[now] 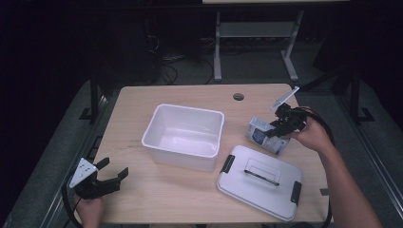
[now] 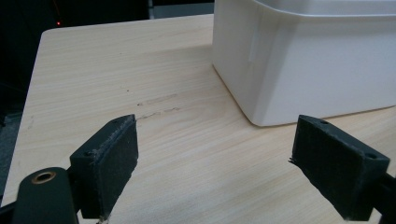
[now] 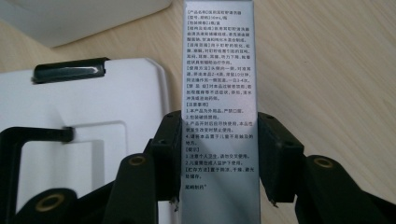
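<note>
Right gripper [image 3: 219, 158] clamps the carton [image 3: 219, 93], hiding its sides; left gripper [image 2: 215, 158] gapes over pale table [image 2: 116, 70]

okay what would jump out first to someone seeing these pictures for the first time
Probably the open white bin at the table's middle, with its lid lying flat to its right. Next, the right gripper at the right edge, closed on a small printed carton, while the left gripper waits open at the near left corner.
</note>
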A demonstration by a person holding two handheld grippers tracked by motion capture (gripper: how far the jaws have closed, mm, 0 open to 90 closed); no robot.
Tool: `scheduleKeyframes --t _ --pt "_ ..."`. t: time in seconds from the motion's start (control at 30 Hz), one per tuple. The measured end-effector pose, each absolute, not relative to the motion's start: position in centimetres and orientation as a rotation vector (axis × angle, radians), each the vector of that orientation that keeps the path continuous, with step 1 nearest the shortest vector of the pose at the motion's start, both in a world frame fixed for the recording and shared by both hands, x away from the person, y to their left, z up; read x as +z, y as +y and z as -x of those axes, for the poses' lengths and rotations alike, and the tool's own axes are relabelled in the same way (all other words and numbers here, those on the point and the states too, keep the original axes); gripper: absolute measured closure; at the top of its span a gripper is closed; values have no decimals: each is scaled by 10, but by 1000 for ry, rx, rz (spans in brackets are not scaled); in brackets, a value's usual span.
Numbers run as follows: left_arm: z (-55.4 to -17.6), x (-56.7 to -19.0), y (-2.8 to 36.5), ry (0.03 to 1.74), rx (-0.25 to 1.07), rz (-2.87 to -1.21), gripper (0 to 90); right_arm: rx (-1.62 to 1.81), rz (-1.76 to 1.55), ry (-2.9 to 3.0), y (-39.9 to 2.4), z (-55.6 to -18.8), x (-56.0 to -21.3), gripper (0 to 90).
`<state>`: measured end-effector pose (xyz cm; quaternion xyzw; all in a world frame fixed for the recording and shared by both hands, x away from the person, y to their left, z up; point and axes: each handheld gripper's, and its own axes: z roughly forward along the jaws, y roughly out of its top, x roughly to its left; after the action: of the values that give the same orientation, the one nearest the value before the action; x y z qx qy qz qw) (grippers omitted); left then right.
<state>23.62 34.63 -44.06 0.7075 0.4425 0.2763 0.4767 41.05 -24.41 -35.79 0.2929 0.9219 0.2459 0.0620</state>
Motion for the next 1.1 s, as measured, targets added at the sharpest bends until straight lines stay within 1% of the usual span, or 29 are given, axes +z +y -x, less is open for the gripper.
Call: scheduleKeyframes --t 0.3,0.83,1.1 --pt "-236 -441 346 1081 675 -1729 136 764 -858 2768 -246 -397 -337 554" --pt "-236 -440 346 1082 675 -1724 137 785 -807 2789 -235 -375 -308 554" --pt "-236 -440 345 1078 674 -1731 136 796 -782 2794 -227 -360 -287 554"
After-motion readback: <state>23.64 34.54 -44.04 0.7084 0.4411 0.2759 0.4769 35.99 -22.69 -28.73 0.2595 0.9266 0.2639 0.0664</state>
